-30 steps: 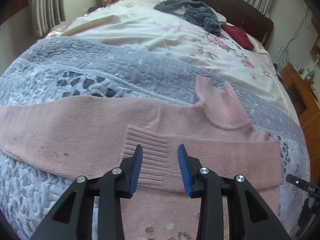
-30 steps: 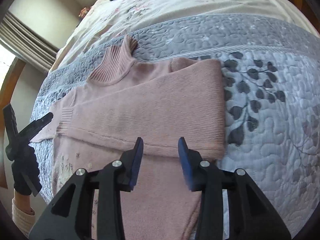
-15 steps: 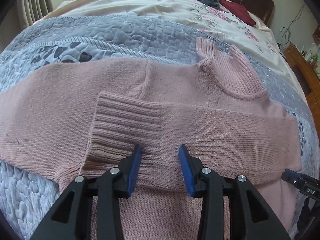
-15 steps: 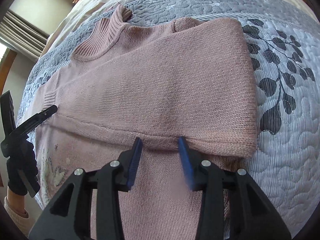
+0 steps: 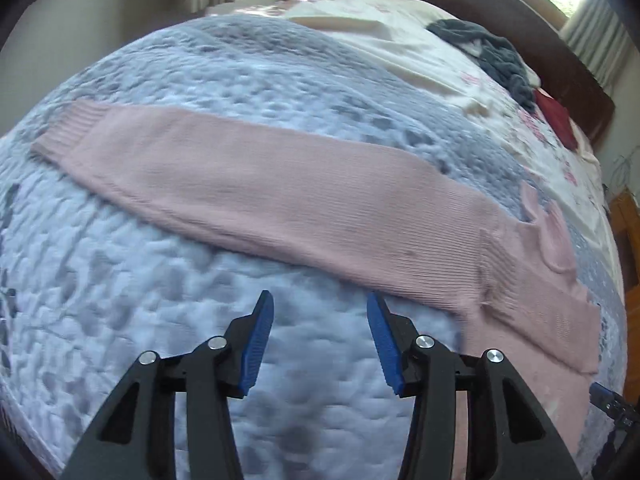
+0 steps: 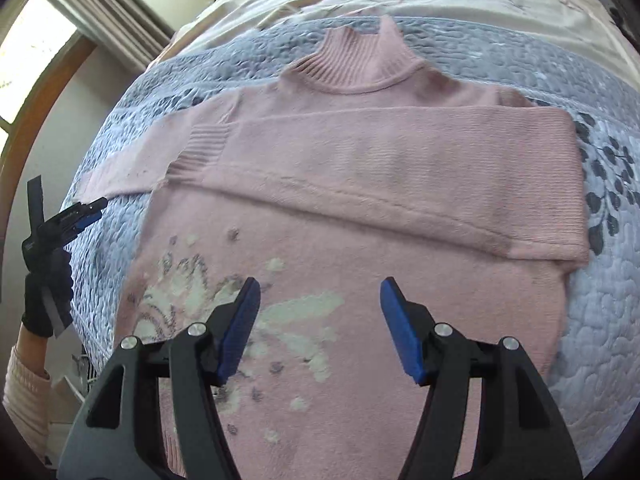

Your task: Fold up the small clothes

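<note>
We find the pink sweater (image 6: 360, 184) lying flat on the grey quilted bedspread (image 6: 600, 320), collar toward the top of the right wrist frame and body running down to the lower edge. One sleeve is folded across the chest, its ribbed cuff (image 6: 202, 150) ending at centre left of that frame. The other sleeve (image 5: 260, 184) lies unfolded.

In the left wrist view this unfolded sleeve runs as a long band from its cuff at upper left down to the shoulder at centre right. Its long axis is thus diagonal across the frame, and it lies ahead of the left gripper (image 5: 320, 332) and above it in the picture. The left gripper stands wide apart and empty over bare quilt, just short of the sleeve's near edge, closer to the shoulder end than to the cuff end.

The right gripper (image 6: 320, 328) is likewise spread wide and holds nothing; it hovers over the patterned front of the sweater body, well away from the unfolded sleeve.

We judge the left gripper to be the nearer and the proper tool for the remaining sleeve. The cuff lies far toward the upper left, so the reach must travel along the sleeve's axis before any grasp.
</note>
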{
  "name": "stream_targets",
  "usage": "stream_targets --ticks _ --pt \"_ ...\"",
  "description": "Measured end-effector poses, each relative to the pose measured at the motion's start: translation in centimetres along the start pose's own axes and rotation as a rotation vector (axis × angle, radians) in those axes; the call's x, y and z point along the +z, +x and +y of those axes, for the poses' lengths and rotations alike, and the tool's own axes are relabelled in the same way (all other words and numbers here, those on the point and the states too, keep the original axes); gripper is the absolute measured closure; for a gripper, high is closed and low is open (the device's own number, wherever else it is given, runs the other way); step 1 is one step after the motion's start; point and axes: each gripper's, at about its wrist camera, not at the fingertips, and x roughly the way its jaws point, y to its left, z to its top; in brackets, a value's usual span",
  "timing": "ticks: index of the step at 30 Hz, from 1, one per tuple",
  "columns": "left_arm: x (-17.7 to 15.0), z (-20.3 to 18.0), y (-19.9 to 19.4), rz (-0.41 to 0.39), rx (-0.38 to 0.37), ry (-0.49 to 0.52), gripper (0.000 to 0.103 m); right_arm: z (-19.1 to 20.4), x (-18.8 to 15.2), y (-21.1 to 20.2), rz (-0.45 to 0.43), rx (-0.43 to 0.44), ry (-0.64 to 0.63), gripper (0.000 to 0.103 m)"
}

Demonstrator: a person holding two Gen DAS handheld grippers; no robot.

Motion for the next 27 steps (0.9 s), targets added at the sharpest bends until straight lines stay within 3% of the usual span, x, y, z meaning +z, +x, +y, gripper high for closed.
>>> stream_targets --ticks 3,5,15,21,25,27 --pt "1.4 7.1 0.2 -0.025 -0.015 -0.166 0.055 2.7 -0.7 2.3 0.032 0.008 -0.046 0.041" --pt "2.4 10.4 0.4 -0.048 -0.101 -0.263 0.060 4.0 -1.0 3.6 0.051 0.018 -0.063 0.041" --pt "7.4 17.2 3.3 -0.134 -0.255 -0.538 0.061 4.7 -1.9 7.0 0.079 -0.013 -0.073 0.040" --pt "9.0 17.5 4.5 -0.160 -0.242 -0.553 0.070 4.8 -1.6 7.8 0.083 -0.025 -0.080 0.039" --pt "9.2 17.8 4.7 -0.154 -0.206 -0.556 0.091 4.8 -1.8 7.8 0.077 -0.021 -0.083 0.039" --pt "9.1 17.8 4.5 -0.155 -0.196 -0.552 0.096 4.6 -1.8 7.7 0.074 -0.014 -0.077 0.039"
